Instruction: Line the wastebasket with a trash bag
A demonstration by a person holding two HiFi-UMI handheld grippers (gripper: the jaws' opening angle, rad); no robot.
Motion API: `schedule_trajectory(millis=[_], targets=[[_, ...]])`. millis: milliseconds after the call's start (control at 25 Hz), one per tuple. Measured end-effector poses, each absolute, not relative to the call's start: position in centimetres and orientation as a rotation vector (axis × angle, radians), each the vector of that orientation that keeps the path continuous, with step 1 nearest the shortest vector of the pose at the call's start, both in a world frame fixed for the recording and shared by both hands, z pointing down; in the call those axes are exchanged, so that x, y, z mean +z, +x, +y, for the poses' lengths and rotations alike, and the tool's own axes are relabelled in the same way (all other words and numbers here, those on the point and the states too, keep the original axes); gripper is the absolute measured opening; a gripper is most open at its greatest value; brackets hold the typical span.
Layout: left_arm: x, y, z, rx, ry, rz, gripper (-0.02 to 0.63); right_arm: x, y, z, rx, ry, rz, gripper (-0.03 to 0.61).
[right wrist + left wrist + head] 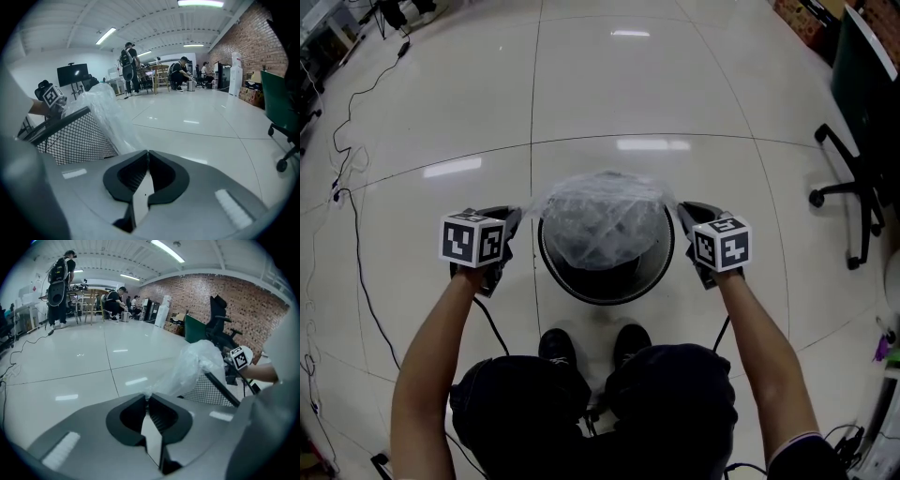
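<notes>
Between my two grippers, directly ahead of me: wastebasket (pixel 605 292). It is round and upright, of black wire mesh with a solid dark rim, its axis vertical and its mouth facing up.

Over that mouth: trash bag (pixel 605 220). It is thin clear film, crinkled, domed above the rim and not yet drawn down round it. Its stretched span runs straight from one gripper to the other.

Left gripper (pixel 514 217): jaws closed tight, with a bunched twist of bag film pinched at the tips. The basket lies just to its right.

Right gripper (pixel 682 211): jaws likewise closed. Film runs right up to the tips, and I judge it pinched there, though less plainly. The basket lies just to its left.

Both grippers point forward and downward, level with each other and equally near the rim. I judge the coming move to be a matched downward pull, each side drawing the film outside the rim.
</notes>
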State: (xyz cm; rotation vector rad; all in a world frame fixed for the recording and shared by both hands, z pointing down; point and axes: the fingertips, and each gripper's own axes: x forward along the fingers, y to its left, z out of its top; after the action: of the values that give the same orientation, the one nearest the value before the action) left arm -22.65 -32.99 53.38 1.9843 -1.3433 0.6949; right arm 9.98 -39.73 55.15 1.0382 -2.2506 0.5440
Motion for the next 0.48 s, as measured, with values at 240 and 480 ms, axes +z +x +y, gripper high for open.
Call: schedule_trajectory(millis=[240, 480], targets=[[52.7, -21.4, -31.0, 0.761, 2.025, -1.305, 0.012, 54.0, 10.2, -37.7, 0.530, 1.029, -2.255, 0.002], [51.9, -19.4, -28.5, 0.794, 2.067, -1.251, 0.014, 52.8, 10.2, -35.0, 0.524, 0.993, -2.280, 0.005]])
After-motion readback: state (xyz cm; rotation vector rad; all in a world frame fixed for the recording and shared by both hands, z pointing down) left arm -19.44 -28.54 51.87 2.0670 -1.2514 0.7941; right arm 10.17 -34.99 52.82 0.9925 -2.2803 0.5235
